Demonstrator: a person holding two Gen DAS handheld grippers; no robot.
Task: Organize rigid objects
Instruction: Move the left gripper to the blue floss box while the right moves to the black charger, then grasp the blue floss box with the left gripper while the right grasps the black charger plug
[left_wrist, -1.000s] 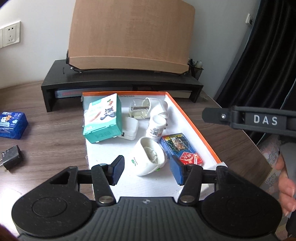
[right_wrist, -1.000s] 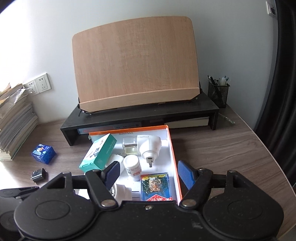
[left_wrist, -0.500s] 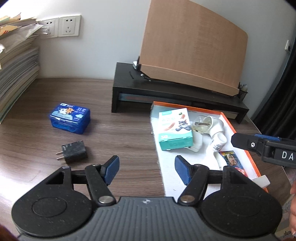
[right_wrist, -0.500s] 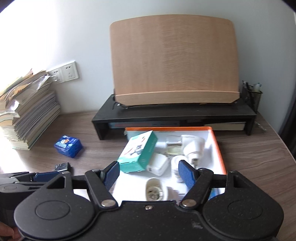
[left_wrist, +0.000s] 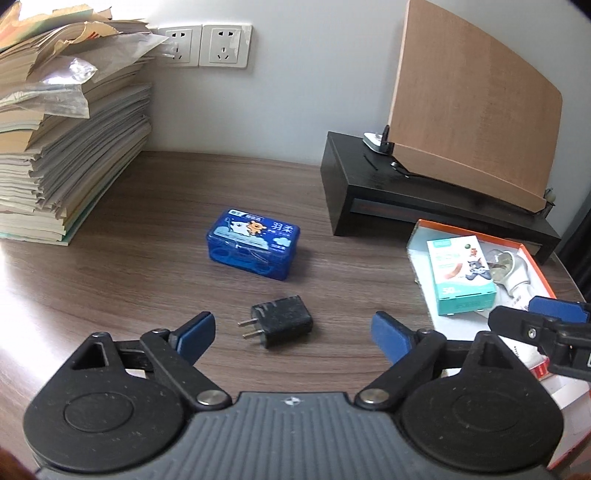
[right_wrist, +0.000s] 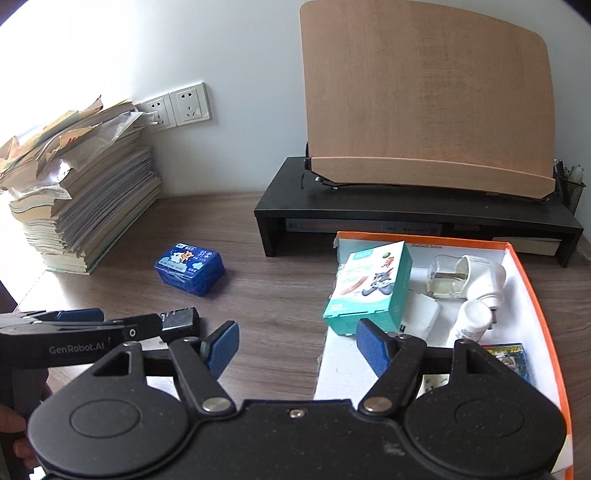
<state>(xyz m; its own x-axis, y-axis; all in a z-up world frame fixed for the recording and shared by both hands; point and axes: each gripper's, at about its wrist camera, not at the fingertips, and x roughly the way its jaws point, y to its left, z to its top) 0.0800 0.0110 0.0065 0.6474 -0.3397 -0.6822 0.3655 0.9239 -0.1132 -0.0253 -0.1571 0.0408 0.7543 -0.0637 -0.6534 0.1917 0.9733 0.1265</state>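
**Now: left gripper lining up on the black charger**

Next pick, by my read, is the black plug-in charger (left_wrist: 281, 320), lying flat on the wood desk (left_wrist: 147, 258) w/ its two prongs pointing left in the left wrist view. Left gripper (left_wrist: 293, 334) hangs just short of it, jaws spread wide after having just been opening; nothing between the blue pads (left_wrist: 195, 330), and the charger sits roughly centred in the gap but farther out. Right gripper (right_wrist: 295, 345) is spread too, empty, over the near-left edge of the orange-rimmed tray (right_wrist: 535, 295).

How to do it well (judgement):
- Push fwd and down so pads straddle the charger's body, not the prongs.
- Close across the two long flat sides; body is hard and boxy, so should hold w/o much squeeze, but a corner grip could twist it out.
- Keep pads low, near the desk, so they don't skid over the top edge.
- Lift clear before swinging right toward the tray, which already holds a teal carton (right_wrist: 369, 288), white bottle (right_wrist: 474, 319) and other bits; aim for bare white floor at the near end.

Blue plastic box (left_wrist: 254, 244) sits farther back on the desk, apart from the charger, prob. next after this one.
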